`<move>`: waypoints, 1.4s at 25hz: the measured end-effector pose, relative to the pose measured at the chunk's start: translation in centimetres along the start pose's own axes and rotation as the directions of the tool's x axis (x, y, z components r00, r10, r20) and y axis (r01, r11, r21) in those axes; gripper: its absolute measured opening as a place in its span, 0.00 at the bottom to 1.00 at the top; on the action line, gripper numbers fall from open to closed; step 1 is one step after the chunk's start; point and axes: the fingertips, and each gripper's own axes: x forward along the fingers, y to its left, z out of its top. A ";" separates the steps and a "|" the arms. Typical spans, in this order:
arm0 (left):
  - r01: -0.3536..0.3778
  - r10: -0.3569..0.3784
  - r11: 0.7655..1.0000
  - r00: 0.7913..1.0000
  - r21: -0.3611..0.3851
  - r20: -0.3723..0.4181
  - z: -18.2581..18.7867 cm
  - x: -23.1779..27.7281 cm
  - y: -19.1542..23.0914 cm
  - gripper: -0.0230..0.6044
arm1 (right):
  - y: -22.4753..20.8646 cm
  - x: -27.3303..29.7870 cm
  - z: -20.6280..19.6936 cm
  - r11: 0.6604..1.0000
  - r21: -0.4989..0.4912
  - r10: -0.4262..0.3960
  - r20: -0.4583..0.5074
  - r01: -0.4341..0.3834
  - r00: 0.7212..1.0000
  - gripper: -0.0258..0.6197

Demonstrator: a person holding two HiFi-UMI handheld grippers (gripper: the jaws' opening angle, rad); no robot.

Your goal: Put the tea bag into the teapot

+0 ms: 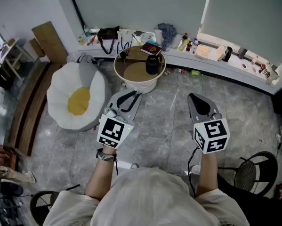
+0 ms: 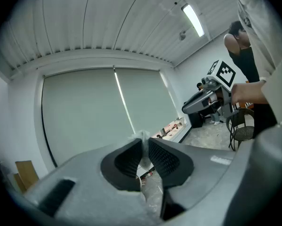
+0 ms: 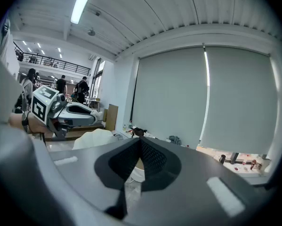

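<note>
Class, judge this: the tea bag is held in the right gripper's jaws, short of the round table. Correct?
No: the tea bag sits in the left gripper's jaws, short of the round table, as the left gripper view shows.

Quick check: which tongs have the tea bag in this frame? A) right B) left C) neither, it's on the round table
B: the left tongs pinch the pale gauzy tea bag between their pads, while the right tongs are shut on nothing.
</note>
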 end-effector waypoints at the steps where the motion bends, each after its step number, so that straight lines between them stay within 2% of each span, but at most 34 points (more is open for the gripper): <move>1: 0.000 0.000 1.000 1.000 0.000 0.000 0.1 0.0 -0.2 0.12 | 0.1 -0.2 0.0 1.000 -0.004 0.001 0.001 -0.001 1.000 0.05; 12: 0.000 0.000 1.000 1.000 -0.007 -0.017 0.4 1.0 -2.0 0.12 | -2.0 -1.5 -1.1 0.999 0.035 -0.008 0.017 0.007 1.000 0.05; 21: -0.025 0.024 1.000 0.999 -0.012 -0.042 0.2 1.2 -4.0 0.12 | -2.7 -2.4 -2.6 0.996 0.067 0.052 0.020 -0.053 0.998 0.05; 26: -0.033 0.033 0.999 0.999 -0.001 -0.033 0.7 1.9 -4.7 0.12 | -3.9 -2.8 -3.1 0.995 0.079 0.060 0.025 -0.062 0.998 0.05; 35: -0.030 0.030 1.000 1.000 -0.004 -0.007 0.3 4.3 -2.9 0.12 | -5.2 0.0 -3.4 0.992 0.114 0.056 0.020 -0.058 0.998 0.05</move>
